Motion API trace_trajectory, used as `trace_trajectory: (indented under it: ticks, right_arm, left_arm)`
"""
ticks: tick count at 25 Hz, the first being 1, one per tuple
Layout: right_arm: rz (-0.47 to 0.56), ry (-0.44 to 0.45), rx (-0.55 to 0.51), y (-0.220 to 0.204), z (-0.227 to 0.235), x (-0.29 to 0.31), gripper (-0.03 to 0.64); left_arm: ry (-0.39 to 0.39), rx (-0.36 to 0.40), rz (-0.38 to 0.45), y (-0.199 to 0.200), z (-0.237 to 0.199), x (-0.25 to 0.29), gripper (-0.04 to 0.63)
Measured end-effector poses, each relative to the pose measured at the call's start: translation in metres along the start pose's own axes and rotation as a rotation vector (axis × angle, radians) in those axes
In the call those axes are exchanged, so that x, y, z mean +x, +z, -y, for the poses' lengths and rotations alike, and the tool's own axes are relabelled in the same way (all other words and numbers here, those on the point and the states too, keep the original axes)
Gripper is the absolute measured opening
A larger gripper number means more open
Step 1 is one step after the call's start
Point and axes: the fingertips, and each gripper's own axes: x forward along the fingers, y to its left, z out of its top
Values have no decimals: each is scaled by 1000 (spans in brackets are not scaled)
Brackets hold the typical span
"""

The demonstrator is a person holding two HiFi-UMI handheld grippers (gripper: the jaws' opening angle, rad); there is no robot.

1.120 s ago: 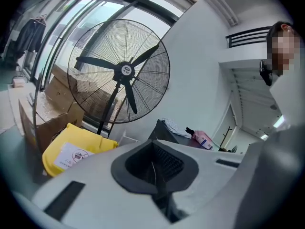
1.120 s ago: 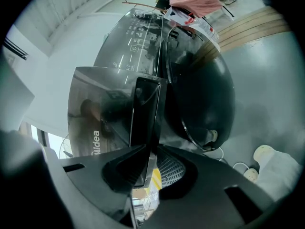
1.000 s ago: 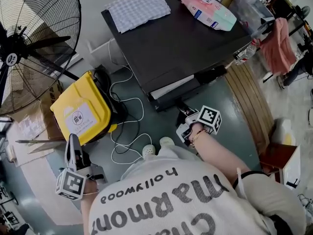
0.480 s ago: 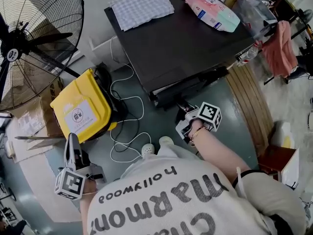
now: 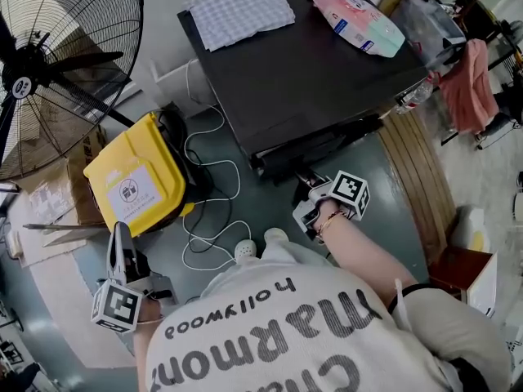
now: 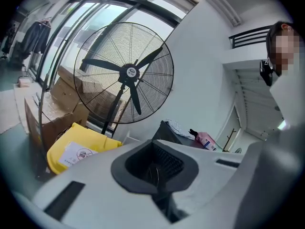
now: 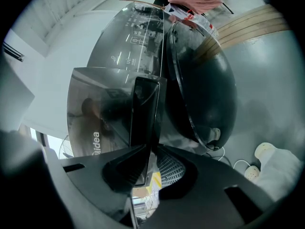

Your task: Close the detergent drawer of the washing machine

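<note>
One detergent drawer [image 7: 145, 111] is seen at the top of the front of the washing machine [image 5: 310, 64], just beside the round glass door [image 7: 205, 89]. Its dark front panel is presented edge-on in the right gripper view. In the head view the drawer lies close against the machine's front edge, towards that edge's left end. The right gripper [image 7: 151, 150] is clamped on this front panel, with one jaw set on each side of it, and is held low in front of the machine. On the machine's dark top a checked cloth [image 5: 241, 13] is laid near the far left corner, and a pink and mint pack [image 5: 355, 19] is laid near the far right corner. On the floor [image 5: 270, 211] to the left of the machine a yellow bin [image 5: 135, 182] is tilted, and a white cable [image 5: 208, 178] is looped between the bin and the machine. A large black fan [image 5: 57, 64] is placed further left, with cardboard boxes [image 6: 57, 99] stacked beside it. A pink cloth [image 5: 470, 84] is hung to the right of the machine. The left gripper [image 5: 121, 233] is held well apart from the machine, near the bin, with its jaws brought together and nothing between them.
</note>
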Motion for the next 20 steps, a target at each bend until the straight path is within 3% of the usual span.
trace_trajectory:
  ticks: [20]
  right_arm:
    - [0,-10,24,3,-5,14,84]
  left_arm:
    - [20,-7,15,2,-7,-3,8]
